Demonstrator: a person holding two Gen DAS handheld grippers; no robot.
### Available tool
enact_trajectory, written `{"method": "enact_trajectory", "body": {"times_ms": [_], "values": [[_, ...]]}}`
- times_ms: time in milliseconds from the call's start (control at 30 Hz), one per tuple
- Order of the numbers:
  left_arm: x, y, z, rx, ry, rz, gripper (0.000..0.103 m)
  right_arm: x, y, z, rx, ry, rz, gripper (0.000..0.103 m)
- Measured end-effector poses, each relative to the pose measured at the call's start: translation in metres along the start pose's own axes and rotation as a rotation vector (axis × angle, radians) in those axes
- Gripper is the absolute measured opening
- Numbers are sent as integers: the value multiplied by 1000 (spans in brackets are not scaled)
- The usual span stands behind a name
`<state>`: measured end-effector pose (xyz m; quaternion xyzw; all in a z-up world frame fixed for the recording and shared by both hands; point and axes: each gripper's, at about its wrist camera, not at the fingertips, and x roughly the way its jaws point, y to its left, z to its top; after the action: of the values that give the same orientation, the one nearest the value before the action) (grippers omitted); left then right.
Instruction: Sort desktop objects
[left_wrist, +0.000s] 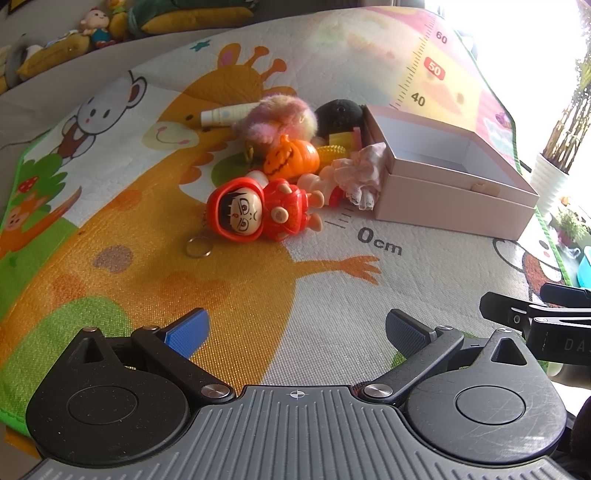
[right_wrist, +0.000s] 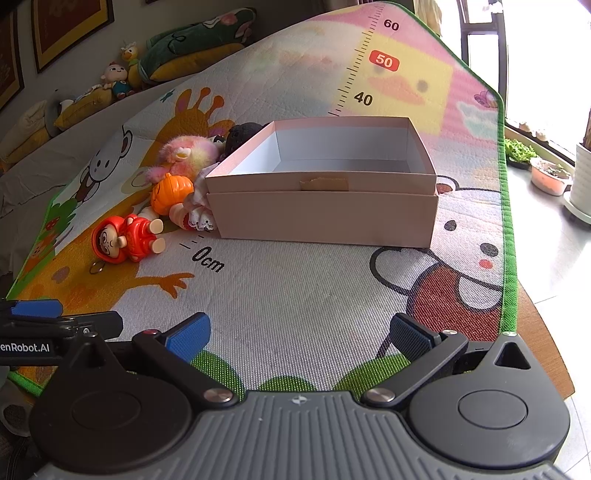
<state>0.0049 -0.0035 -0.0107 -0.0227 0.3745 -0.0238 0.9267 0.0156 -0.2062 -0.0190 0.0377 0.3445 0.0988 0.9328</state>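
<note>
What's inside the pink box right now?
Nothing visible: the pink box shows bare white walls and a strip of bare floor in the right wrist view. Its near wall hides the front part of the floor, so something small and flat there cannot be ruled out.

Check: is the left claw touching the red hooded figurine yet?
Apart. The left wrist view shows the open left claw well short of the red hooded figurine, with bare mat between them.
</note>
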Motion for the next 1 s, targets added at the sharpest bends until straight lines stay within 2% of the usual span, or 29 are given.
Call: {"method": "enact_trajectory", "body": {"times_ms": [567,733,1000], "values": [[4,12,12,4,-36,20,103,16,15,20,-80,21,37,103],[16,19,26,30,-68,54,103,29,29,31,-130,24,67,103],[41,18,48,115,-108,18,103,60,35,37,-115,96,113,103]]}}
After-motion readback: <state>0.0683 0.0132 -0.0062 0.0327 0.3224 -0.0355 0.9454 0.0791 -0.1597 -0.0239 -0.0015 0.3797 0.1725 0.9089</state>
